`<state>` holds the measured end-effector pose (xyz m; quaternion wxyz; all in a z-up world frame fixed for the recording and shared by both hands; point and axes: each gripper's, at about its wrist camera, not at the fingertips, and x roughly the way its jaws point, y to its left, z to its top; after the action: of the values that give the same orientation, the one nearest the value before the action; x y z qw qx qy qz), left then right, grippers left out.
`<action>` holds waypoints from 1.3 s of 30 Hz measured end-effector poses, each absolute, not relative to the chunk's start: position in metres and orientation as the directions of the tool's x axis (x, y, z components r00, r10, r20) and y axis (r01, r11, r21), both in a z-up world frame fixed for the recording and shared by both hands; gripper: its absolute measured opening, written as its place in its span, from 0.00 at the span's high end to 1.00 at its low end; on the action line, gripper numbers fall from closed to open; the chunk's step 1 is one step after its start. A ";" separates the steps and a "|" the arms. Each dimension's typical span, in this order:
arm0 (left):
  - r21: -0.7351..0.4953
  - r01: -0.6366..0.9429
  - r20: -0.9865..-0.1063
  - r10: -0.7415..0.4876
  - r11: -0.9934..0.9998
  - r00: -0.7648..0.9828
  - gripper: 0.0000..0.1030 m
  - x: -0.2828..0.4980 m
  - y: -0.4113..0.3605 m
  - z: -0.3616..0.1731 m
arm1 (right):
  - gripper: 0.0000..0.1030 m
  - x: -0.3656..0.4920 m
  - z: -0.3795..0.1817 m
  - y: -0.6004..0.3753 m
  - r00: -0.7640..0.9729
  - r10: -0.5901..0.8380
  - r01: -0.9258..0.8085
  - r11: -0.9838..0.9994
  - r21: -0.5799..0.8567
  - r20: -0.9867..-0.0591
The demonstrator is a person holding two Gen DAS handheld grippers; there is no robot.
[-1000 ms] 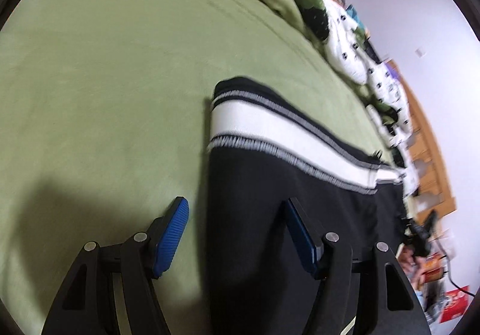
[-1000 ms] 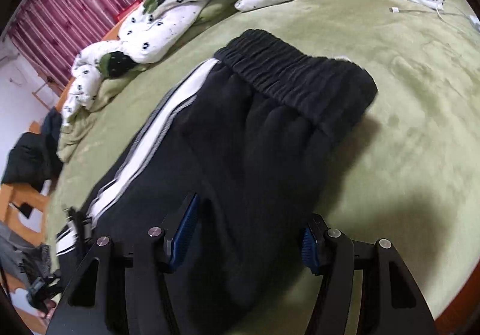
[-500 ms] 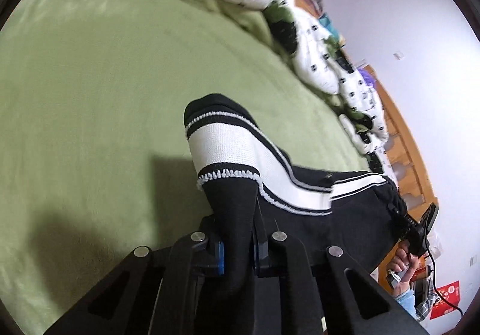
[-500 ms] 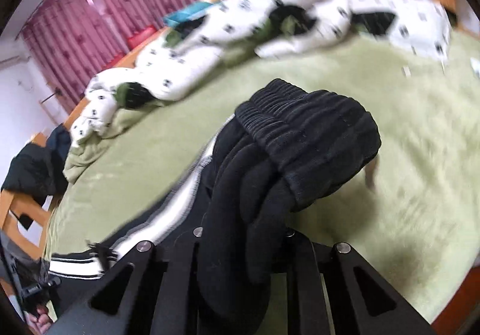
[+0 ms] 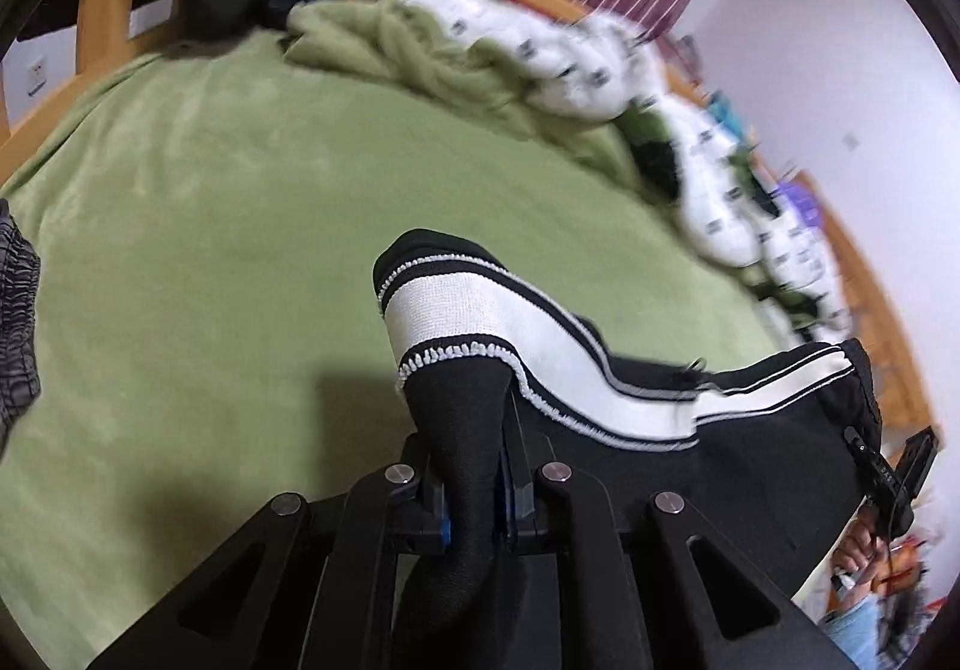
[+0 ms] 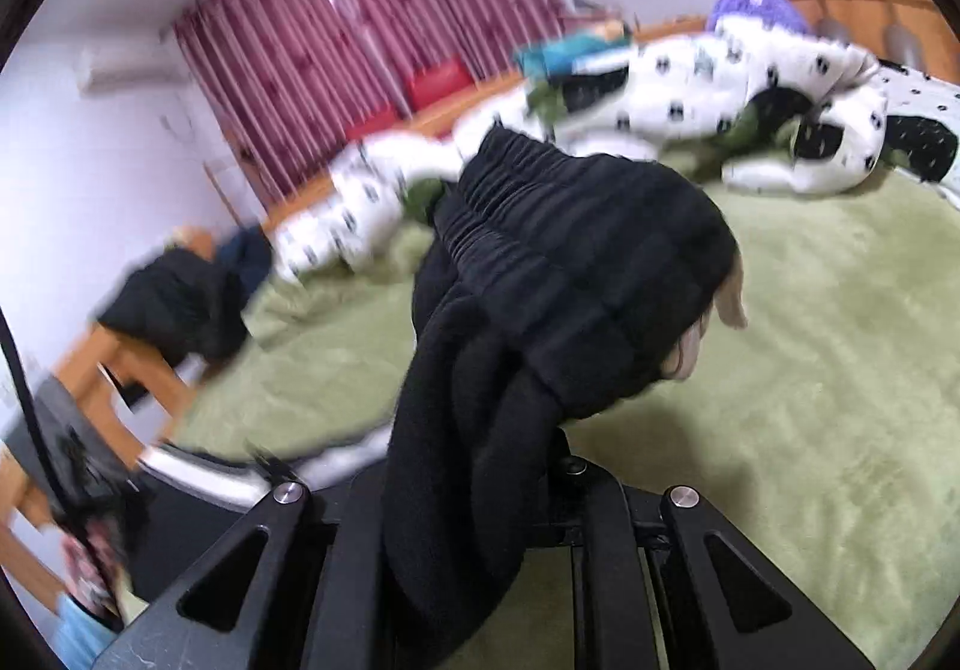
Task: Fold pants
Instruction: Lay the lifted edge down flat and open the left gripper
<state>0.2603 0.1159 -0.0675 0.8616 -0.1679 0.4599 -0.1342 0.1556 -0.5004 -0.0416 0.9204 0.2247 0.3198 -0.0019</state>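
Black pants with a white side stripe [image 5: 630, 388] are held up over a green bed [image 5: 210, 250]. My left gripper [image 5: 474, 496] is shut on the leg end, whose striped cuff stands above the jaws. My right gripper [image 6: 480, 490] is shut on the waist end; the gathered elastic waistband [image 6: 576, 250] bunches above it and hides the fingertips. The waistband also shows at the left edge of the left wrist view [image 5: 15, 322]. Both ends are lifted off the bed.
A rumpled white spotted duvet [image 6: 750, 87] and a green blanket [image 5: 420, 57] lie along the far side of the bed. Dark clothes [image 6: 174, 304] hang on the wooden bed frame [image 5: 102, 15]. Red curtains [image 6: 336, 33] hang behind.
Both grippers closed on the pants, the left on the leg end and the right on the waist end, and lifted them off the bed.
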 end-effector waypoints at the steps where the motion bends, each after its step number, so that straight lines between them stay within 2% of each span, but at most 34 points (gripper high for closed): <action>1: -0.404 0.066 -0.773 -0.379 0.912 0.508 0.89 0.270 0.119 -0.087 | 0.87 0.167 -0.066 -0.502 0.760 0.139 0.175 0.897 0.406 -0.635; 2: -0.396 0.055 -0.790 -0.371 0.916 0.488 0.89 0.275 0.118 -0.102 | 0.87 0.176 -0.089 -0.504 0.727 0.123 0.210 0.897 0.390 -0.676; 4: -0.337 0.021 -0.824 -0.306 0.941 0.477 0.82 0.282 0.118 -0.132 | 0.87 0.181 -0.126 -0.510 0.694 0.087 0.254 0.900 0.355 -0.714; 6: -0.337 0.007 -0.823 -0.298 0.942 0.484 0.68 0.280 0.125 -0.148 | 0.87 0.178 -0.139 -0.516 0.703 0.124 0.231 0.892 0.389 -0.700; 9: -0.356 -0.031 -0.827 -0.299 0.934 0.476 0.54 0.278 0.133 -0.162 | 0.85 0.175 -0.142 -0.509 0.682 0.101 0.213 0.920 0.330 -0.724; 12: -0.305 -0.036 -0.839 -0.251 0.952 0.483 0.53 0.269 0.134 -0.154 | 0.72 0.167 -0.144 -0.504 0.617 0.105 0.205 0.935 0.288 -0.780; 16: -0.138 0.001 -0.818 -0.115 0.990 0.564 0.53 0.233 0.128 -0.124 | 0.54 0.129 -0.130 -0.504 0.602 0.053 0.227 0.945 0.234 -0.797; 18: -0.111 0.024 -0.798 -0.103 0.994 0.593 0.51 0.219 0.125 -0.110 | 0.54 0.112 -0.117 -0.507 0.616 0.026 0.228 0.951 0.210 -0.787; 22: -0.143 0.126 -0.749 -0.191 0.982 0.634 0.45 0.194 0.110 -0.094 | 0.54 0.107 -0.085 -0.502 0.704 -0.015 0.207 0.961 0.184 -0.710; 23: -0.153 0.153 -0.749 -0.216 0.976 0.627 0.41 0.190 0.105 -0.095 | 0.54 0.112 -0.082 -0.500 0.720 -0.002 0.188 0.963 0.192 -0.694; 26: -0.119 0.147 -0.792 -0.183 0.982 0.582 0.40 0.186 0.088 -0.120 | 0.54 0.139 -0.096 -0.495 0.714 -0.005 0.180 0.968 0.176 -0.700; 28: -0.105 0.119 -0.838 -0.152 0.987 0.525 0.40 0.186 0.085 -0.149 | 0.56 0.153 -0.125 -0.492 0.652 -0.054 0.198 0.975 0.100 -0.757; 29: -0.107 0.114 -0.835 -0.151 0.988 0.528 0.39 0.184 0.086 -0.155 | 0.56 0.152 -0.131 -0.487 0.649 -0.086 0.193 0.980 0.055 -0.756; 32: -0.126 0.096 -0.820 -0.158 0.987 0.551 0.39 0.174 0.093 -0.147 | 0.56 0.153 -0.135 -0.462 0.602 -0.211 0.163 0.977 -0.141 -0.770; 33: -0.165 0.082 -0.811 -0.183 0.983 0.556 0.39 0.170 0.099 -0.141 | 0.56 0.152 -0.134 -0.459 0.592 -0.218 0.155 0.975 -0.156 -0.775; 37: -0.289 0.041 -0.785 -0.261 0.957 0.562 0.39 0.151 0.122 -0.130 | 0.57 0.142 -0.120 -0.474 0.581 -0.130 0.196 0.981 -0.017 -0.804; 39: -0.310 0.016 -0.787 -0.266 0.951 0.557 0.39 0.137 0.132 -0.135 | 0.57 0.135 -0.114 -0.480 0.591 -0.086 0.237 0.969 0.071 -0.802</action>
<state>0.1368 0.1322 -0.1346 0.8721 -0.1346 0.4635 -0.0807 0.1351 -0.4796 -0.1145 0.8877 0.0857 0.4432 -0.0910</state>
